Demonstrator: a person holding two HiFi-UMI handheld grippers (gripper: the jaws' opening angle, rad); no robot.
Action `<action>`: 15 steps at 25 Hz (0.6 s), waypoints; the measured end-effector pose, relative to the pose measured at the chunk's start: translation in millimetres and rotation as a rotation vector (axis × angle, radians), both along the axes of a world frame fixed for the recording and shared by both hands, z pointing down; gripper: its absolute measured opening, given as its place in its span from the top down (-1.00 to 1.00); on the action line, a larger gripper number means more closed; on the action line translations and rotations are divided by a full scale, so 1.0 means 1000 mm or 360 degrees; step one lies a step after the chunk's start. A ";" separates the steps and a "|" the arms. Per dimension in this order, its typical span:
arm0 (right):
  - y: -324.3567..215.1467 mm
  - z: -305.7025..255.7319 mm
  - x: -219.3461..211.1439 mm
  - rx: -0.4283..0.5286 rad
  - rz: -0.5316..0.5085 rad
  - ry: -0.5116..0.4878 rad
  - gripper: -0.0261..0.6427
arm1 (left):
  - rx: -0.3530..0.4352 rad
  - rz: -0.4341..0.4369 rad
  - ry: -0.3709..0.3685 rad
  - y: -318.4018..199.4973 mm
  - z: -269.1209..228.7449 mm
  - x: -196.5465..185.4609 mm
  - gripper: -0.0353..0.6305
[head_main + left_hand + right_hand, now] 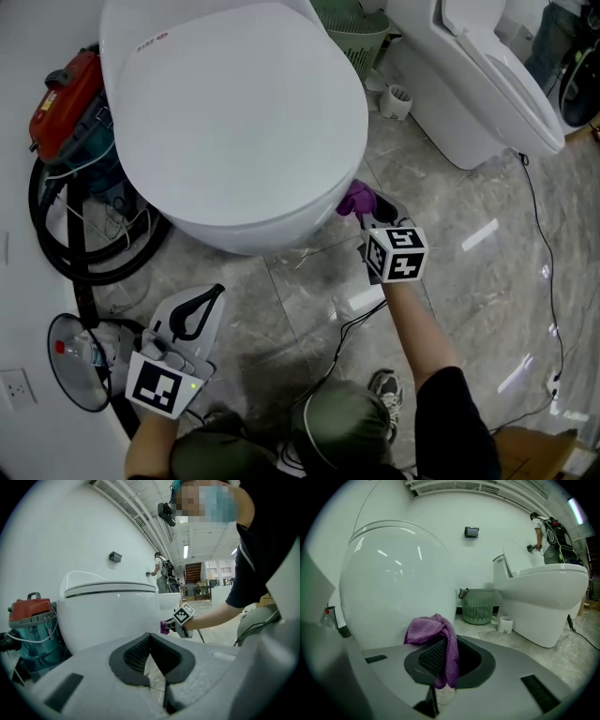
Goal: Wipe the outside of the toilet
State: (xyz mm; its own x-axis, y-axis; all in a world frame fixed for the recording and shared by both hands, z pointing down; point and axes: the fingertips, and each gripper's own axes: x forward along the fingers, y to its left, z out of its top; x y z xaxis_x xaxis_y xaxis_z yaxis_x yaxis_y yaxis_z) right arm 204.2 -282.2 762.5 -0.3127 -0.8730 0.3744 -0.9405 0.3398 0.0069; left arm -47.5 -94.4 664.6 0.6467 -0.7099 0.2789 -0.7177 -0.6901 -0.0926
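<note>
Right gripper view | right tongs (446,644) clamp purple cloth (424,629) against toilet (393,583) | left tongs (150,638) closed, empty | cloth likely soft, limp: pinch bunched fold

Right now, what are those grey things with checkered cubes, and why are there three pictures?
They are hand-held grabbers with two jaws each; a person holds one in each hand. One picture looks down from a camera on the person's head; the other two come from cameras riding on the grabbers. The right gripper pinches a purple cloth at the side of the white toilet. The left gripper is shut, holds nothing, and hangs above the stone floor.
</note>
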 end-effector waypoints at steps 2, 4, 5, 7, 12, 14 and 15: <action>0.000 -0.001 0.001 0.0003 0.0008 0.0014 0.80 | -0.0007 -0.0004 0.0006 0.000 0.000 0.000 0.88; 0.005 0.001 0.002 0.0002 0.0004 0.0020 0.80 | -0.0011 -0.0011 0.0018 0.000 0.001 -0.001 0.88; 0.010 0.002 0.002 -0.0001 0.0004 0.0017 0.80 | -0.0010 -0.0012 0.0025 0.000 0.000 -0.001 0.88; 0.021 0.004 0.003 -0.0006 0.0002 0.0005 0.80 | -0.0006 -0.0010 0.0033 0.000 0.000 -0.001 0.88; 0.065 0.009 -0.010 0.0002 -0.0068 -0.0035 0.80 | -0.0021 -0.0018 0.0037 0.000 0.002 -0.003 0.88; 0.084 0.013 -0.025 0.0001 -0.0127 -0.0041 0.80 | -0.0019 -0.0022 0.0042 0.000 0.001 -0.004 0.88; 0.094 0.017 -0.034 -0.0001 -0.0159 -0.0039 0.80 | -0.0018 -0.0023 0.0045 0.000 0.001 -0.005 0.88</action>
State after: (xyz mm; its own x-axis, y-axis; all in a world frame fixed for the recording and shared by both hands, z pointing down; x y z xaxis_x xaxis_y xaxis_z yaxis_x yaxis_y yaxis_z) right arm 170.3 -188.0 779.0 -0.4072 -0.8367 0.3662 -0.9018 0.4319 -0.0161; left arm -52.2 -94.6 665.8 0.6440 -0.7164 0.2686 -0.7301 -0.6804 -0.0643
